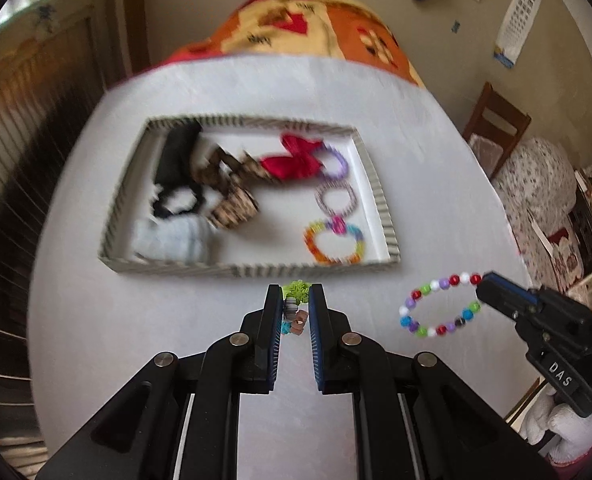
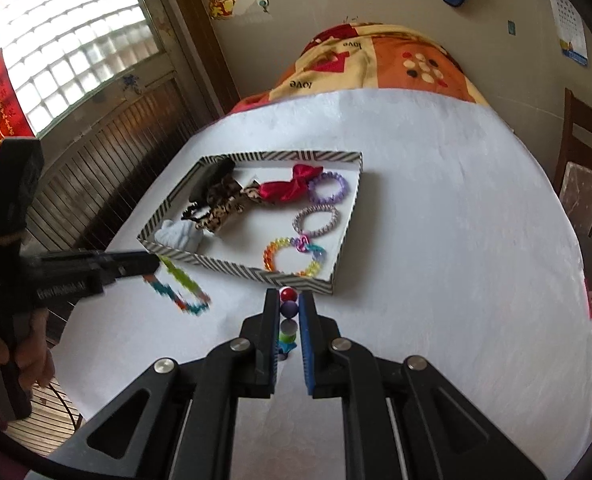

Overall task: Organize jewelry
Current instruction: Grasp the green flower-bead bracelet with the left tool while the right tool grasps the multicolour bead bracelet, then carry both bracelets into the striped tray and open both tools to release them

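Note:
My left gripper (image 1: 295,303) is shut on a bracelet of green, teal and brown zigzag pieces (image 1: 295,309). In the right wrist view this zigzag bracelet (image 2: 181,285) hangs from the left gripper (image 2: 154,263) above the white table, blurred. My right gripper (image 2: 289,305) is shut on a bracelet of round red, purple, green and blue beads (image 2: 288,307). From the left wrist view the beaded bracelet (image 1: 440,309) dangles as an open loop from the right gripper (image 1: 481,286). Just beyond both stands a shallow tray with a striped rim (image 1: 256,270) (image 2: 232,266).
The tray holds a red bow (image 2: 292,186), purple coil ties (image 2: 327,188), a rainbow chain bracelet (image 2: 296,256), leopard scrunchies (image 2: 220,210), black ties and a pale cloth item. A patterned blanket (image 2: 376,60) lies behind the table, and a wooden chair (image 2: 584,168) stands on the right.

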Demonstrator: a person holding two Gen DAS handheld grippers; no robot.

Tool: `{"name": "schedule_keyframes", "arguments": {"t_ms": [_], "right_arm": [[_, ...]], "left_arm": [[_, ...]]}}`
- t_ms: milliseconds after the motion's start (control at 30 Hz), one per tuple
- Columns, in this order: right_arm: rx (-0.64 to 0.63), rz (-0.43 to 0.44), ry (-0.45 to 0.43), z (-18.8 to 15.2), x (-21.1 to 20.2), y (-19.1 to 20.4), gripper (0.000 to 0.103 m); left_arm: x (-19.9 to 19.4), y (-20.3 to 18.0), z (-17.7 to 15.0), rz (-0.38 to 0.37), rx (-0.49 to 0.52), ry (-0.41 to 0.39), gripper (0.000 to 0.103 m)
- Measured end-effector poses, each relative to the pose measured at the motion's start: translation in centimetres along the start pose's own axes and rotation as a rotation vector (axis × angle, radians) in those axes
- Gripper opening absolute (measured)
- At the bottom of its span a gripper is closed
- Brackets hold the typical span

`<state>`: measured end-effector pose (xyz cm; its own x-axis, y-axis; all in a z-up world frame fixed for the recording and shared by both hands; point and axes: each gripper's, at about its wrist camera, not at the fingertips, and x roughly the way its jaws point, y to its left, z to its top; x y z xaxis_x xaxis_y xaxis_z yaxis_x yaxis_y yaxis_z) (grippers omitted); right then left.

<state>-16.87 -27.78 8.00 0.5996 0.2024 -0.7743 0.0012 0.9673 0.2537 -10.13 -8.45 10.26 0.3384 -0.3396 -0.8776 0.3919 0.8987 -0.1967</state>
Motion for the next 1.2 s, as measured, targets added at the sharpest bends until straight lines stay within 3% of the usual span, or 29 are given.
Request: {"name": "schedule_keyframes", "arguments": {"t_ms": [367,1200], "right_arm": [[-0.026,0.013,-0.01,2.5,1.1,1.2,0.01],[-0.02,-0.006,0.055,6.8,7.0,0.3,0.01]], "left_arm": [[-1.6,2.0,3.3,0.057,-0.002,-0.068,0.004],[5.9,0.7,7.0,0.028,0.031,0.026,0.004]]}}
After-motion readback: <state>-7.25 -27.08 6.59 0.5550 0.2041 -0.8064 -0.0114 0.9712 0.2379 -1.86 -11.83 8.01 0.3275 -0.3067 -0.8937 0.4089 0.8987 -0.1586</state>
